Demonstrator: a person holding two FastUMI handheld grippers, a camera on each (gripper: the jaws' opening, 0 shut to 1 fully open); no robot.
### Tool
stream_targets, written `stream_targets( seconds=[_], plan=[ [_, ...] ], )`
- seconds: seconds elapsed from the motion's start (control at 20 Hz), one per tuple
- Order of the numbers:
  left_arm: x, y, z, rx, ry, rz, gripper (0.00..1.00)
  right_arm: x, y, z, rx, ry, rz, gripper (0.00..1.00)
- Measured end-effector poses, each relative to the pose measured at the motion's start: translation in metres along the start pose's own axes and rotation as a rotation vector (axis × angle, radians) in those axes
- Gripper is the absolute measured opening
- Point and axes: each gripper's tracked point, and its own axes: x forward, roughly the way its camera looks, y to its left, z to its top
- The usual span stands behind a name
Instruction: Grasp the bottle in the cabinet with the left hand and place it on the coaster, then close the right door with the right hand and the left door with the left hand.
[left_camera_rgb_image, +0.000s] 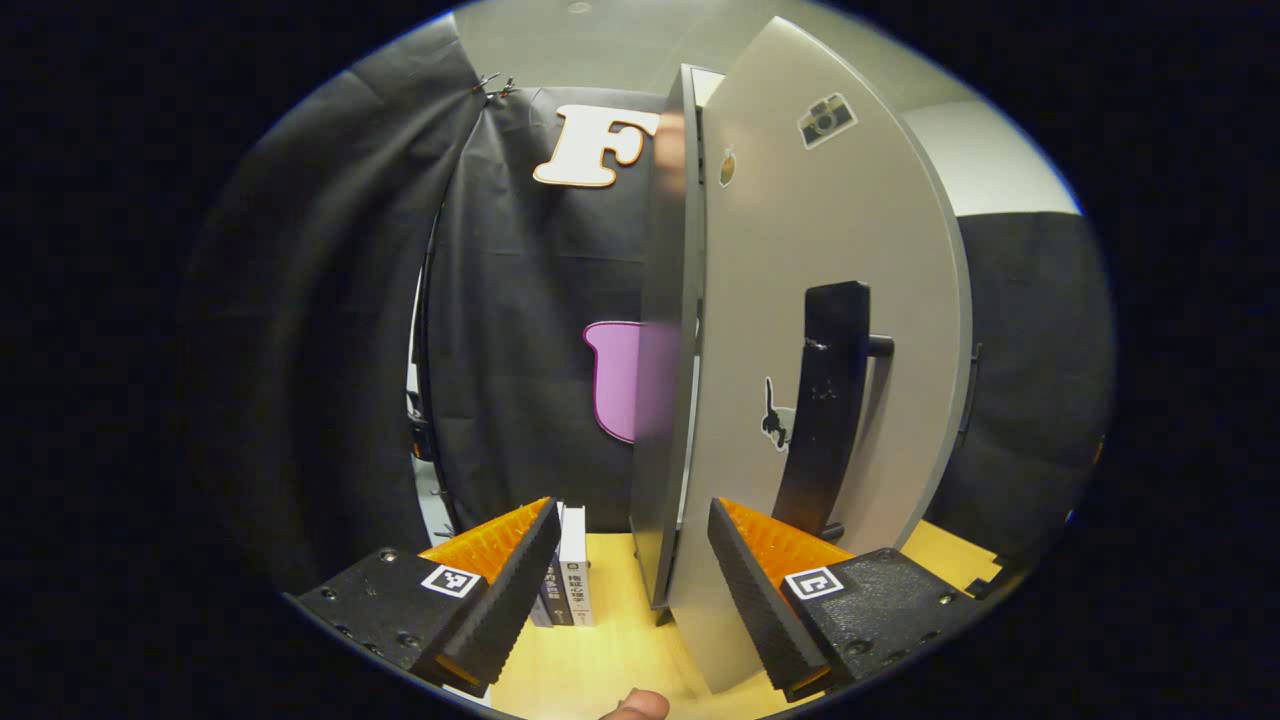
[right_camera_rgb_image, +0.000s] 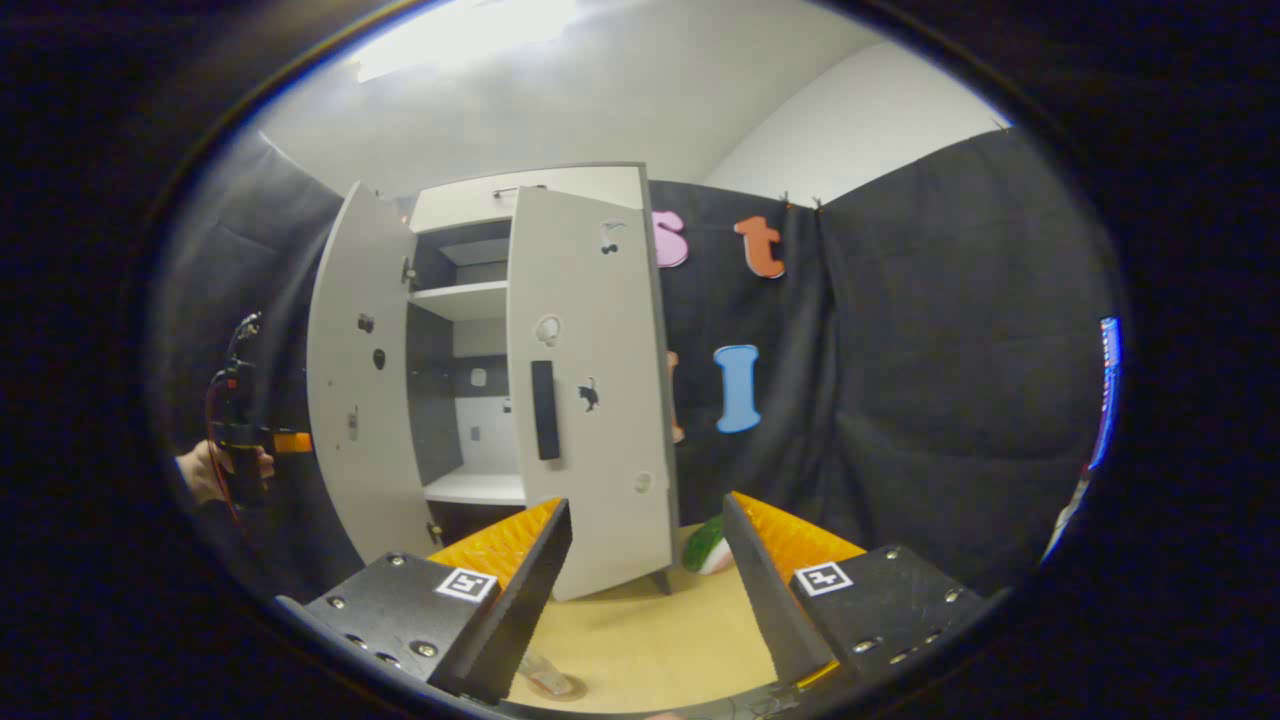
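Bottle: clear base (right_camera_rgb_image: 545, 680) visible at bottom of right gripper view, on the wooden table (right_camera_rgb_image: 650, 640), apparently standing on a round coaster (right_camera_rgb_image: 560, 688); mostly hidden behind the right gripper's finger.
Cabinet: grey, two doors, both open; white shelves (right_camera_rgb_image: 465, 298) visible inside in right gripper view.
Left door: (right_camera_rgb_image: 355, 380) swung wide open, its outer edge near the left gripper (right_camera_rgb_image: 285, 441), which a hand (right_camera_rgb_image: 205, 470) holds at far left of right gripper view.
Right door: (right_camera_rgb_image: 590, 390) partly open, black vertical handle (right_camera_rgb_image: 543, 410), free edge toward the booth wall, bottom corner near the table edge.
Left gripper view: door panel (left_camera_rgb_image: 830, 330) close in front, edge-on panel (left_camera_rgb_image: 665, 350) beside it; black handle (left_camera_rgb_image: 825, 410) just above the right finger.
Left gripper: (left_camera_rgb_image: 635, 570) fingers apart, nothing between them, door bottom edge runs between the tips.
Right gripper: (right_camera_rgb_image: 648, 560) fingers apart, holding nothing, open table beyond.
Open room: bare tabletop between right gripper and right door.
Stickers: camera sticker (left_camera_rgb_image: 826, 120) and small dark figure (left_camera_rgb_image: 775, 420) on door; no text legible.
Books: (left_camera_rgb_image: 568, 580) upright by cabinet foot, spine writing too small to read.
Green object: (right_camera_rgb_image: 708, 548) on table right of cabinet, unclear what.
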Motion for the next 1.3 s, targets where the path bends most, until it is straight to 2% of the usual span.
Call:
stream_targets(
  seconds=[0.05,0.1,0.2,0.3,0.35,0.45,0.5,0.6,0.7,0.8,0.85,0.9,1.0,1.15,1.25,1.3],
  plan=[
    [0.0,-0.001,0.002,0.013,-0.001,0.015,0.94,-0.017,0.003,0.004,-0.005,-0.012,0.014,0.93],
    [-0.001,-0.002,-0.001,0.009,0.01,0.029,0.86,-0.034,0.012,0.006,0.0,-0.017,0.04,0.9],
    [-0.003,-0.004,-0.005,-0.035,0.021,0.046,0.87,-0.062,0.016,0.005,0.016,-0.018,0.072,0.93],
    [-0.005,-0.004,-0.006,-0.068,0.023,0.07,0.86,-0.086,0.014,0.004,0.026,-0.014,0.078,0.9],
    [-0.005,-0.006,-0.004,-0.069,0.018,0.077,0.92,-0.094,0.015,0.004,0.028,-0.011,0.08,0.93],
    [-0.005,-0.01,-0.002,-0.047,0.008,0.085,0.92,-0.108,0.017,0.006,0.042,-0.008,0.079,0.9],
    [-0.004,-0.014,-0.002,-0.038,0.003,0.088,0.92,-0.114,0.016,0.008,0.04,-0.013,0.07,0.93],
    [-0.003,-0.023,-0.002,-0.033,-0.001,0.089,0.92,-0.123,0.011,0.017,0.017,-0.037,0.036,0.93],
    [-0.001,-0.037,-0.004,-0.044,0.005,0.07,0.92,-0.127,0.022,0.02,0.008,-0.049,0.059,0.89],
    [0.003,-0.05,-0.005,-0.065,0.011,0.054,0.92,-0.127,0.028,0.02,0.013,-0.051,0.079,0.93],
    [0.005,-0.057,-0.004,-0.076,0.009,0.045,0.92,-0.126,0.026,0.017,0.012,-0.046,0.073,0.89],
    [0.007,-0.064,-0.005,-0.084,0.006,0.039,0.92,-0.125,0.023,0.015,0.01,-0.041,0.061,0.93],
    [0.01,-0.074,-0.004,-0.09,0.002,0.039,0.92,-0.122,0.016,0.012,0.013,-0.032,0.036,0.89],
    [0.015,-0.085,-0.002,-0.065,-0.004,0.044,0.92,-0.124,0.016,0.012,0.0,-0.048,0.01,0.93],
    [0.018,-0.089,-0.002,-0.046,-0.007,0.042,0.92,-0.126,0.013,0.012,0.004,-0.059,-0.014,0.89],
    [0.021,-0.088,-0.002,-0.041,-0.009,0.049,0.92,-0.126,0.01,0.013,-0.002,-0.068,-0.037,0.93]
  ],
)
